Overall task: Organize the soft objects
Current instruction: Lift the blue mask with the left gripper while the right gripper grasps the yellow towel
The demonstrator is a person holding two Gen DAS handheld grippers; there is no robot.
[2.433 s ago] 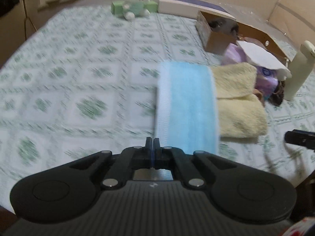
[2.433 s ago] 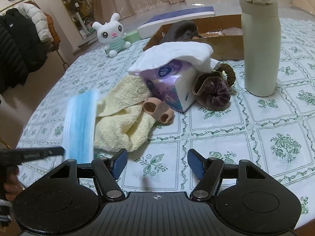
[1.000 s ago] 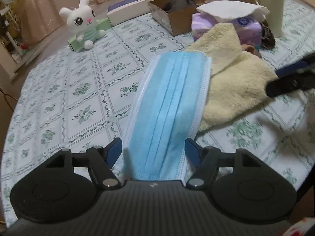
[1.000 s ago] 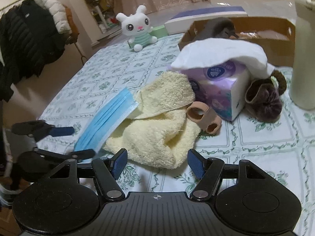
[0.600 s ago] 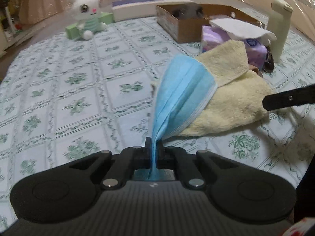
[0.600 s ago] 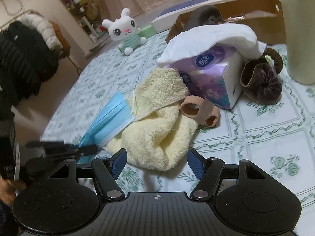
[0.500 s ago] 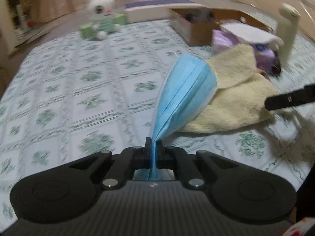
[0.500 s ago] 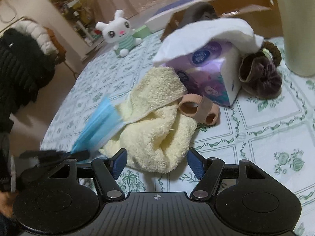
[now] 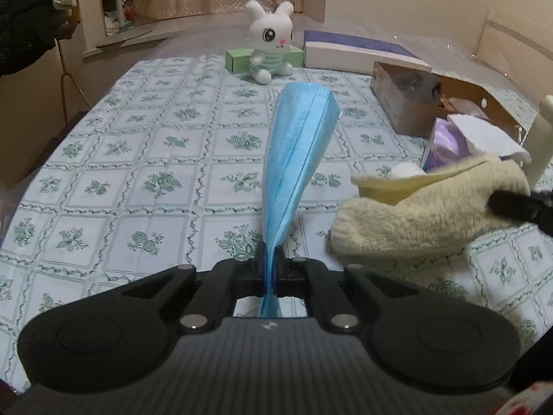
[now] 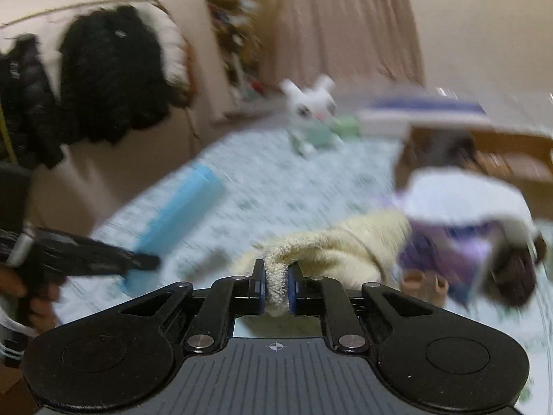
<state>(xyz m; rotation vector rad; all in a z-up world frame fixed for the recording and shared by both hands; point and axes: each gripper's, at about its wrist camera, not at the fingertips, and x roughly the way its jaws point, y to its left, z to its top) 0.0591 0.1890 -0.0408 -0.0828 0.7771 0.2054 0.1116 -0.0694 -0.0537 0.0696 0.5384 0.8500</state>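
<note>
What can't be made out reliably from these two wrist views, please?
- Cardboard box contents: left wrist view, hidden by its near wall and shadow.
- Tissue pack print: left wrist view, covered by a white cloth; motion-blurred in the right view.
- Bottle: cut off by the right edge.
- Yellow towel underside: hidden by its own folds.
- Blue mask ear loops: not visible in either view.

No text, label, brand or number can be read on anything here.
</note>
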